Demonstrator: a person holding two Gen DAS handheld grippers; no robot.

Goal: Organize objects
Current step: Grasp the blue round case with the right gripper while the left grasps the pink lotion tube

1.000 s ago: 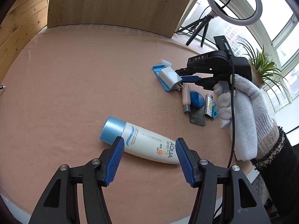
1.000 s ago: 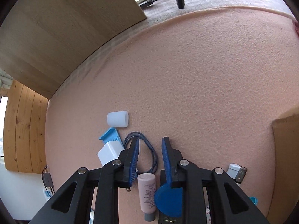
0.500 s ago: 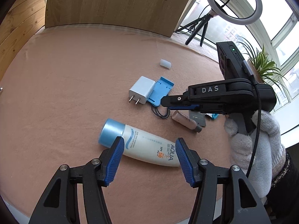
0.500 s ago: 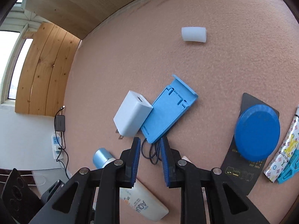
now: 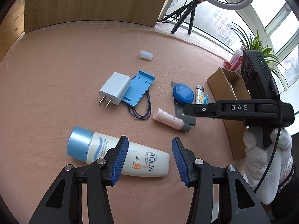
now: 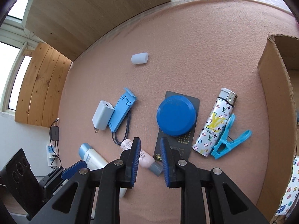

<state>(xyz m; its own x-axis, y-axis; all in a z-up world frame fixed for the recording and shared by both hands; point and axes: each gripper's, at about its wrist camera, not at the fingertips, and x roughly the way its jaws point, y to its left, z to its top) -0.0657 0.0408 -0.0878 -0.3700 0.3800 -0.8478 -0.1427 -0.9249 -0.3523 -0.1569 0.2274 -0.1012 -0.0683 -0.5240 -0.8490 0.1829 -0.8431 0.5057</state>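
- Two grippers point down at a pink-covered bench.
- Left gripper: jaws closing, spread above the sunscreen tube, pads not yet pressing it.
- Right gripper: jaws narrowly parted, empty, above the small pink bottle.
- Beyond: blue round lid on a dark card, patterned lighter, blue clip, white charger, cardboard box.

Left gripper angled downward, jaws closing, right gripper jaws narrowly parted, empty
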